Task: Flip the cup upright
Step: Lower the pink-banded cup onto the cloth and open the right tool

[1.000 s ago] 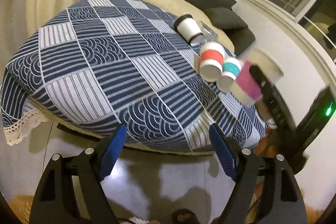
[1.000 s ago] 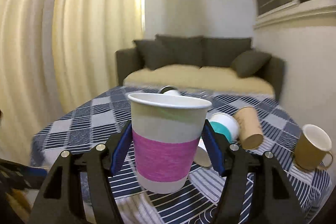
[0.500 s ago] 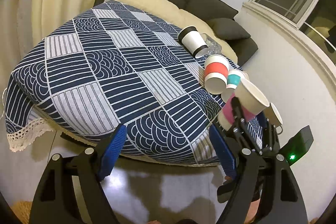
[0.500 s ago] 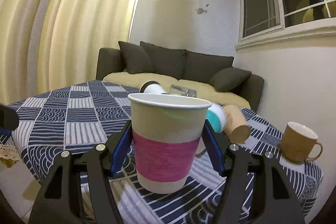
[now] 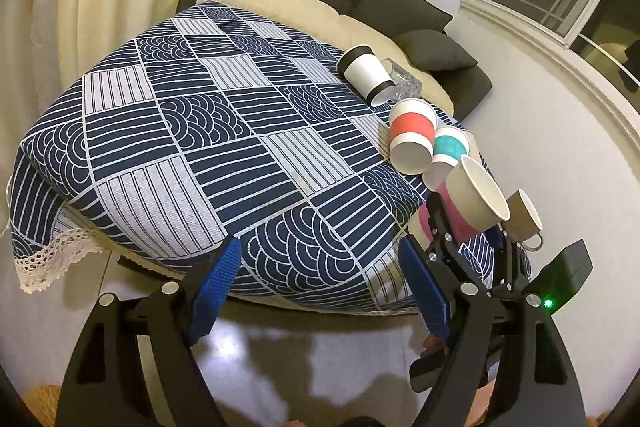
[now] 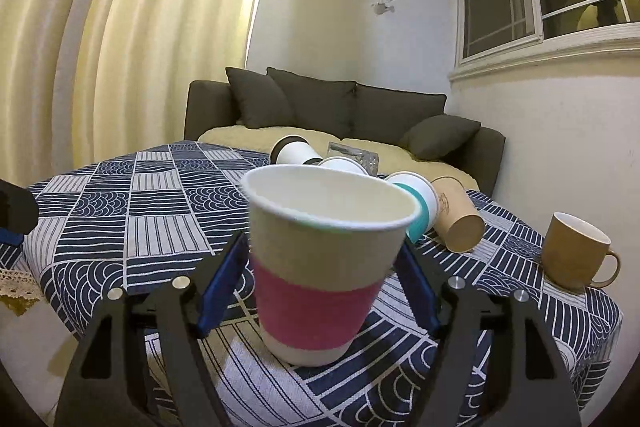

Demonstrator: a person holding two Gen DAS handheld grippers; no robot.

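A paper cup with a pink band [image 6: 320, 291] stands mouth up between the blue pads of my right gripper [image 6: 322, 291], which is shut on it, just above or on the tablecloth near the table's front edge. The same cup [image 5: 468, 203] shows in the left wrist view at the table's right corner, held by the right gripper [image 5: 468, 239]. My left gripper [image 5: 320, 291] is open and empty, off the near edge of the table above the floor.
Cups lie on their sides on the blue patterned tablecloth [image 5: 224, 147]: a white-and-black one [image 5: 366, 73], a red-banded one [image 5: 412, 135], a teal-banded one [image 5: 450, 151], a brown one [image 6: 458, 223]. A brown mug [image 6: 576, 255] stands upright at right. A sofa [image 6: 340, 115] is behind.
The right gripper has lowered the pink-banded cup toward the table near its front edge; the cup tilts slightly toward the camera. The left gripper has drawn back and stays open.
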